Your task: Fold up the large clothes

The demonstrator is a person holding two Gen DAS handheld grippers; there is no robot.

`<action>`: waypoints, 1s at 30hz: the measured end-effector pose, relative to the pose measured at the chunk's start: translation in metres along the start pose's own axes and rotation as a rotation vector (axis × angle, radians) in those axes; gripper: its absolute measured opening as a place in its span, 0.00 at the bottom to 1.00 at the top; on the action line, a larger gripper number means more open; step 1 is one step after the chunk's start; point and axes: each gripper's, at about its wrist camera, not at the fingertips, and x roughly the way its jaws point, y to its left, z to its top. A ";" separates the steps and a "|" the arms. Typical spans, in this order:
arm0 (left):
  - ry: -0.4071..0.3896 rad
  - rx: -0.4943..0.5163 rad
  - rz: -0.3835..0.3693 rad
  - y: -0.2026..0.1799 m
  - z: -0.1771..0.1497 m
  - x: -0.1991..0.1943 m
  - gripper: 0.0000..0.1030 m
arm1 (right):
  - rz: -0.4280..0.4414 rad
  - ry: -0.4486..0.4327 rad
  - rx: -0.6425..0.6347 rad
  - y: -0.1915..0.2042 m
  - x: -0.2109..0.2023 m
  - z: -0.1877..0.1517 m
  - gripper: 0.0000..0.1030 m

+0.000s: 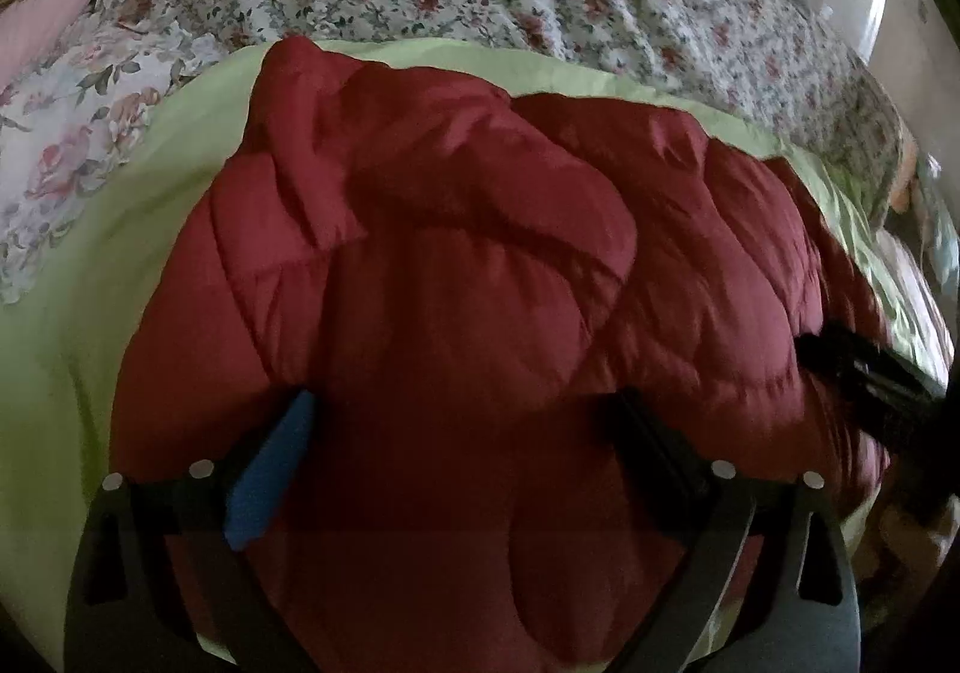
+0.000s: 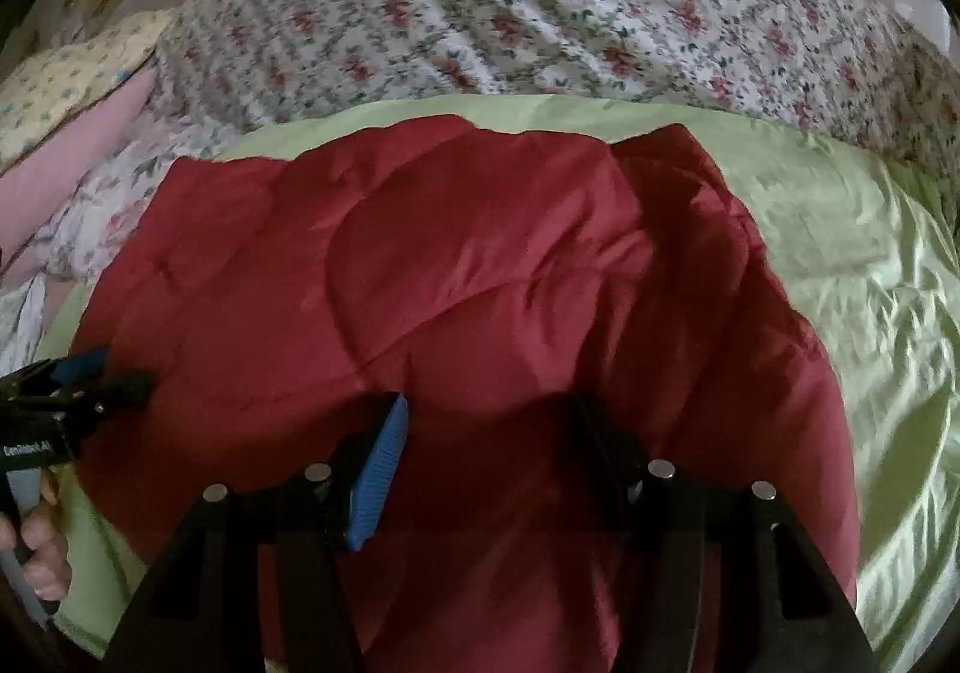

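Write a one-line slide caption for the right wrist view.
Open right hand-held gripper over a puffy red jacket lying on a green sheet.

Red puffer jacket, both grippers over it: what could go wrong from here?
1. The red puffer jacket is thick and bulging; folds may spring back open.
2. The green sheet looks slick, so the jacket could slide.
3. The left gripper and right gripper stand open; a shallow pinch may catch only shell fabric.

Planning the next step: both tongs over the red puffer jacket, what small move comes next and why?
Probably lower the left tongs onto the red puffer jacket and close on its near edge: they gape wide, gripping nothing, and the jacket lies bunched and part-folded on the green sheet.
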 end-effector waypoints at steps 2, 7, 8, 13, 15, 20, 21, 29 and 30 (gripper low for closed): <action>-0.006 -0.014 -0.001 0.001 0.005 0.005 0.98 | -0.001 -0.015 0.012 -0.004 0.003 -0.001 0.55; -0.038 -0.024 0.011 0.003 0.010 0.013 0.98 | -0.005 -0.047 0.010 -0.006 0.001 -0.008 0.55; -0.044 -0.029 0.008 0.005 0.010 0.014 0.98 | -0.003 -0.050 0.012 -0.007 0.001 -0.007 0.55; -0.067 -0.028 -0.010 0.010 0.007 0.015 0.98 | -0.012 -0.065 0.007 -0.006 0.002 -0.009 0.55; -0.066 -0.024 -0.019 0.010 0.007 0.015 0.99 | -0.020 -0.070 0.008 -0.005 0.002 -0.009 0.55; -0.061 0.002 -0.016 0.008 0.007 0.015 1.00 | -0.025 -0.072 0.010 -0.004 0.002 -0.010 0.55; -0.058 0.005 -0.012 0.007 0.007 0.015 1.00 | -0.027 -0.072 0.010 -0.004 0.002 -0.010 0.55; -0.056 0.030 0.018 0.003 0.006 0.014 1.00 | -0.034 -0.045 0.024 -0.003 0.002 -0.006 0.57; -0.056 0.030 0.018 0.003 0.006 0.014 1.00 | -0.039 -0.032 0.026 -0.002 0.003 -0.003 0.58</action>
